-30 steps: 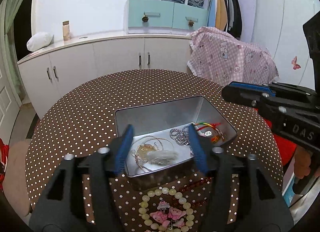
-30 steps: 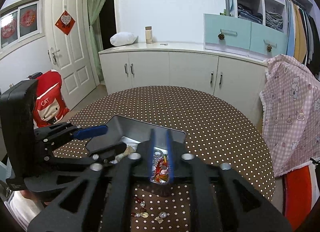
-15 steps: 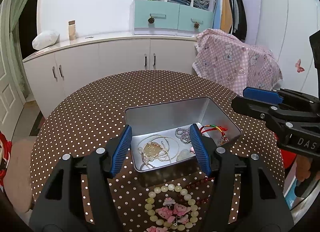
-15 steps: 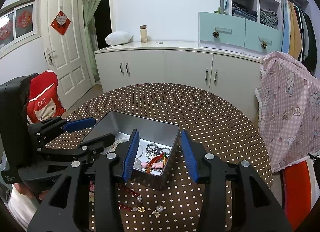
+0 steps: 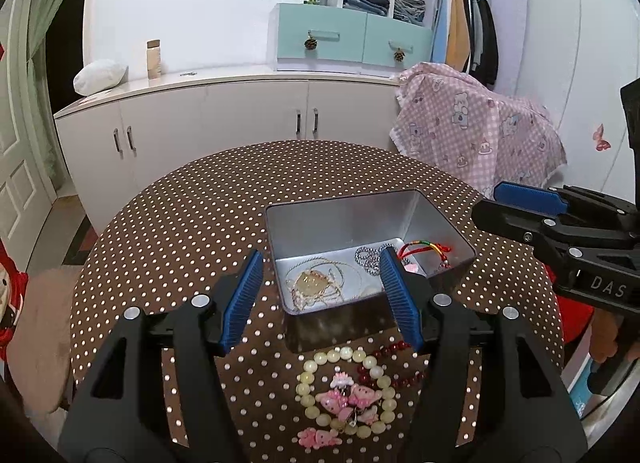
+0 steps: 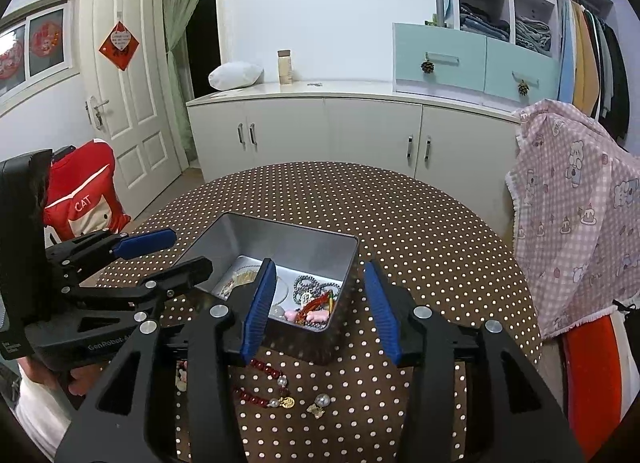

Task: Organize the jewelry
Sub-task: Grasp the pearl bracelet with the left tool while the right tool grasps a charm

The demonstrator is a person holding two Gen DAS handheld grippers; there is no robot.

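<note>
On the counter (image 5: 168, 231), tin (image 5: 440, 219) already holds several chains. Right claw (image 6: 320, 303) has just been opening, nothing between its jaws; left claw (image 5: 320, 295) half open, empty. Left: bead bracelet (image 5: 344, 391), red beads (image 6: 260, 383), clips.

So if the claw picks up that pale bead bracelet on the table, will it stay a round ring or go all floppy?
Probably floppy: the pale bead bracelet looks like separate round beads on a string, so it would likely droop from wherever it is pinched. The beads look smooth and glossy, so they may slip. The pink charms inside the ring may dangle.
</note>
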